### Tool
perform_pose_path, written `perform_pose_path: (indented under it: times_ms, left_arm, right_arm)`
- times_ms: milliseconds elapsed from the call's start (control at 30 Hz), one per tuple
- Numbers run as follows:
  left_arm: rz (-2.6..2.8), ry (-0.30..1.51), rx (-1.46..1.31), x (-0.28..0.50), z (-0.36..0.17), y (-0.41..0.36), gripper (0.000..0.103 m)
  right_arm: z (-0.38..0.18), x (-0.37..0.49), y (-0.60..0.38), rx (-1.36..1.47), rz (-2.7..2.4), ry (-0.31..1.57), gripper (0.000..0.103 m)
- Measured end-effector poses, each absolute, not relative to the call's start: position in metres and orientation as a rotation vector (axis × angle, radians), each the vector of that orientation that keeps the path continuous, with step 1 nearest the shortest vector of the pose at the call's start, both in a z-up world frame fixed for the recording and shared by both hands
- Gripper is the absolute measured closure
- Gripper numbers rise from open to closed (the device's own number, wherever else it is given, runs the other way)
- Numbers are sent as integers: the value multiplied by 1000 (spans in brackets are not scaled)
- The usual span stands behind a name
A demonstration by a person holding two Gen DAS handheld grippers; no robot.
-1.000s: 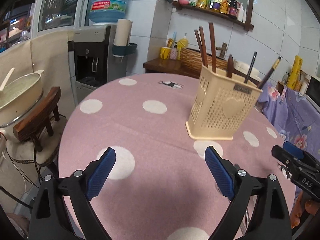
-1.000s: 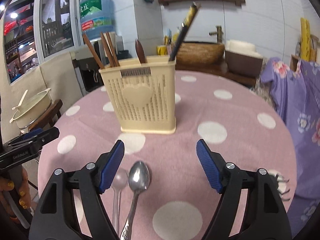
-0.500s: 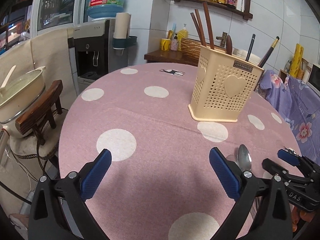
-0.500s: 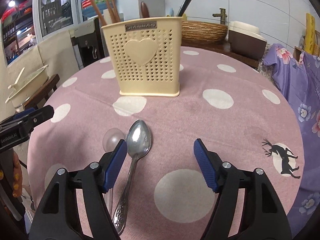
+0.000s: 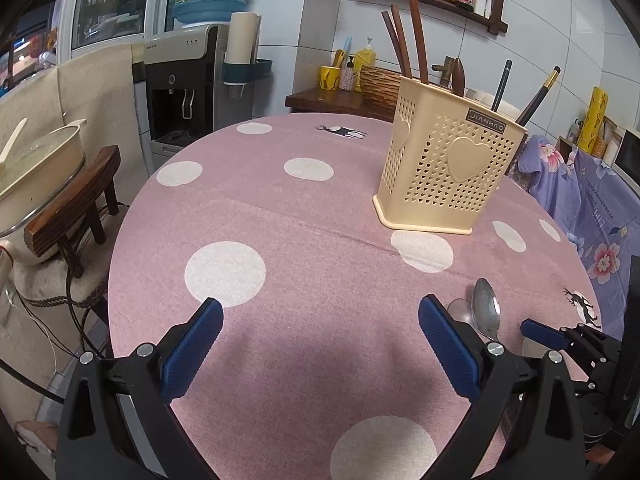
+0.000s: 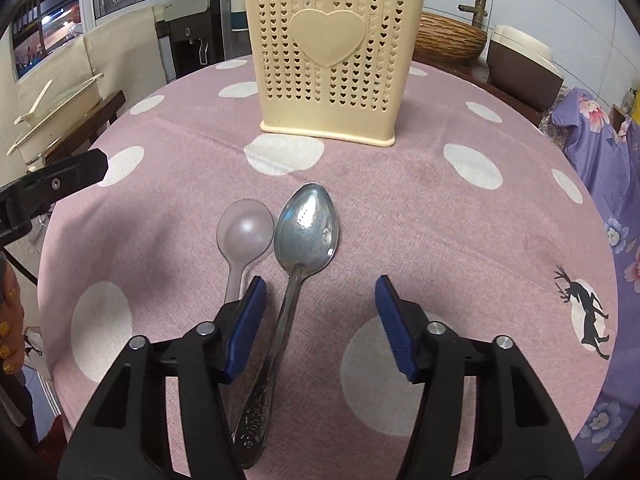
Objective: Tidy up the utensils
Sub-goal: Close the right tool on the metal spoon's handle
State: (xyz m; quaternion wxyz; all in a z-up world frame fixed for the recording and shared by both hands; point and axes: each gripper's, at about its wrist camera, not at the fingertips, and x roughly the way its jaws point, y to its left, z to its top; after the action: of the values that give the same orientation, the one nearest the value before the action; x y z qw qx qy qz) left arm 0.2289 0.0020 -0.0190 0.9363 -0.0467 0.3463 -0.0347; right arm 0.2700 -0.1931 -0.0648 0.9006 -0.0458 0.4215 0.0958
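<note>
A metal spoon lies on the pink dotted tablecloth, bowl toward the cream utensil holder. A clear plastic spoon lies just left of it. My right gripper hangs low over the metal spoon's handle; its jaws are closing, the handle lies between them near the left pad, and neither pad presses on it. The holder has chopsticks and dark utensils in it. Over bare cloth my left gripper stands wide open with nothing in it. Both spoons show at its right.
The round table drops off at the left, where a wooden stool bears a lidded pot. A water dispenser stands behind. Purple floral fabric lies along the right edge.
My right gripper has come down and closer to the spoons, and its jaws have narrowed around the metal spoon's handle. The left gripper has barely shifted and stays wide.
</note>
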Motion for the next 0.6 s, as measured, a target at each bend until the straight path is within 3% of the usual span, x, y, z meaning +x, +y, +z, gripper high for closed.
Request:
perform_pose_path:
  times_ms: [300, 467, 533, 600]
  left_arm:
    - [-82, 713, -91, 229, -19, -3, 6]
    - [-90, 718, -85, 228, -21, -7, 6]
    - [-90, 718, -87, 228, -21, -7, 6]
    - [-91, 720, -89, 229, -21, -7, 6]
  right_arm:
    - [-62, 270, -203, -62, 173, 882, 92]
    - [-62, 272, -213, -59, 159, 879, 91]
    - [-62, 273, -214, -56, 159, 876, 86]
    - [-62, 274, -215, -39, 166, 875, 63]
